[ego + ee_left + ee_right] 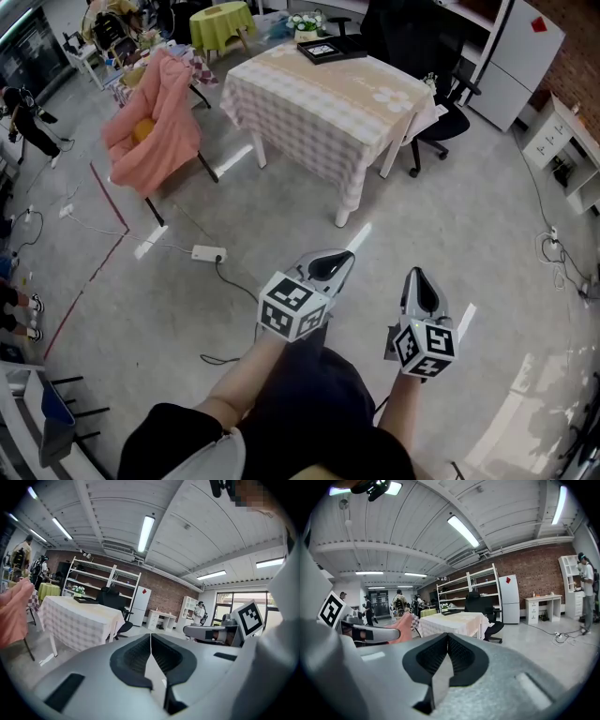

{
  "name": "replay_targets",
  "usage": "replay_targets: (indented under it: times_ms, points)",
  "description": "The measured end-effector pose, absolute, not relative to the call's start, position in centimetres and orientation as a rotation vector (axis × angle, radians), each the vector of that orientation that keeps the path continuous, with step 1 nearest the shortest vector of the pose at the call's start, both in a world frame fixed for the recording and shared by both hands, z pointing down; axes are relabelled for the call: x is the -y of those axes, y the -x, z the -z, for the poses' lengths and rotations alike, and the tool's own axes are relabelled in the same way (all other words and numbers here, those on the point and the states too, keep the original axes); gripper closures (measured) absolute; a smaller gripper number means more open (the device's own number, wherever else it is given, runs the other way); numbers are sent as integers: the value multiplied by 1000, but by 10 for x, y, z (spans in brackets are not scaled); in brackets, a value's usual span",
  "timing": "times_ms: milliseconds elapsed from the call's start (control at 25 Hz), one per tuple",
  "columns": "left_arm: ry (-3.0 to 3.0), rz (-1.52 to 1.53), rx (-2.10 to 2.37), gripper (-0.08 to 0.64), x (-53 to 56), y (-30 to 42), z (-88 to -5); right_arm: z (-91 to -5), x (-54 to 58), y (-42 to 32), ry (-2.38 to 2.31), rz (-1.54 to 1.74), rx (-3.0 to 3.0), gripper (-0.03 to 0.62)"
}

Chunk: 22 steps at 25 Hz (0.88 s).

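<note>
Jaws pressed together and empty on both the left hand-held gripper point(343, 257) and the right hand-held gripper point(415, 275). Nearest item: a power strip point(208, 253) on the floor point(441, 225), far left of them. Judged light, rigid, cord trailing; grip across its long sides.

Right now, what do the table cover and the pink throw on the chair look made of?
Table cover: probably woven cloth, matte, pale checked; it hangs in soft folds over the edges. Pink throw: likely thick plush fabric, matte; it slumps in rounded folds.
</note>
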<state>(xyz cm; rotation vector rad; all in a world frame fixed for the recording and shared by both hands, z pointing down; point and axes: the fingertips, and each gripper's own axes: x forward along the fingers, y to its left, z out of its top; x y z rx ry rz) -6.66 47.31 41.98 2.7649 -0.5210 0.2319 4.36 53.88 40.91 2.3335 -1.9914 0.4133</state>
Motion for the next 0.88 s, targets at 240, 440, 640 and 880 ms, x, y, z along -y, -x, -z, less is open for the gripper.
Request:
replay_targets:
  times_ms: [240,440,640,880]
  points:
    - [-2749,-248,570,548,-445,58,-423,-411,-511,-53,-2301,-424,2007,589]
    - [-2737,-254,589,548,-420,51,-427,-415,-486,-60,-2274,-434,2023,589]
    - [-2737,-267,596,548,-393,39,-427,-416,-456,-72,-2265,-449,2034,589]
    - [-2735,-277,616,548,-355,23,-426,-417,-415,-87,-2245,-464,2059,589]
